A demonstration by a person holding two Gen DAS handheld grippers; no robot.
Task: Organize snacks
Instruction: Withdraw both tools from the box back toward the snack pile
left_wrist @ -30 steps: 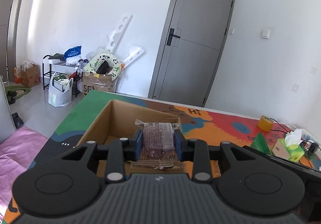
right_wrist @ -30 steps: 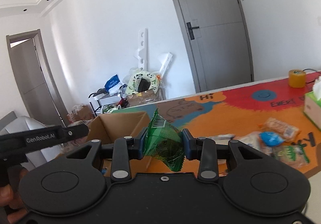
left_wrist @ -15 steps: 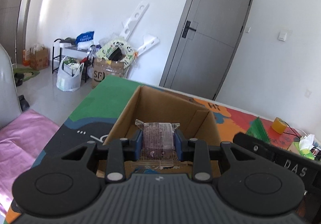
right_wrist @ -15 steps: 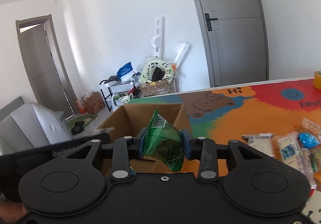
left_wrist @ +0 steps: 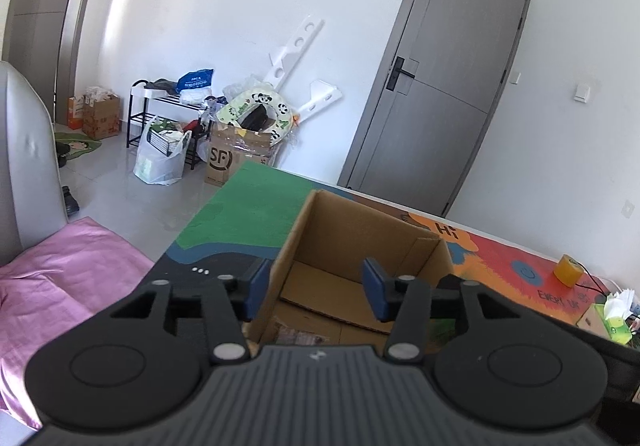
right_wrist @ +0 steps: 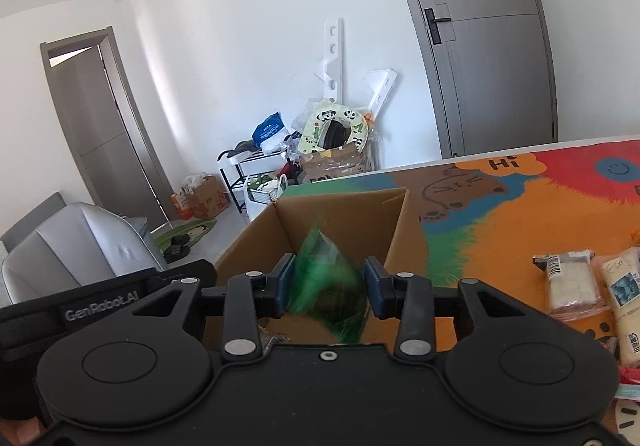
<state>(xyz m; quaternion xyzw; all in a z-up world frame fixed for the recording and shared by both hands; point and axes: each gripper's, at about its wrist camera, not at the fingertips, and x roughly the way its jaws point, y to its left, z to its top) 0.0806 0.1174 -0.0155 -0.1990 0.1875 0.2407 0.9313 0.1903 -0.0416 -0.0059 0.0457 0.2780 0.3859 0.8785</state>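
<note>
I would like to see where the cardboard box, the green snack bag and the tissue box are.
cardboard box [left_wrist: 360, 230]: left wrist view, inner back wall.
green snack bag [right_wrist: 326, 282]: right wrist view, blurred middle of bag.
tissue box [left_wrist: 610, 320]: left wrist view, green side.

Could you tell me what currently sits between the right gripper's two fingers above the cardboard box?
In the right wrist view, a blurred green snack packet sits between the right gripper's fingers, above the open cardboard box.

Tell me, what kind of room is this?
Probably a room in someone's home: a grey door, a shoe rack piled with bags by the wall, and a colourful cartoon mat where a cardboard box stands.
</note>
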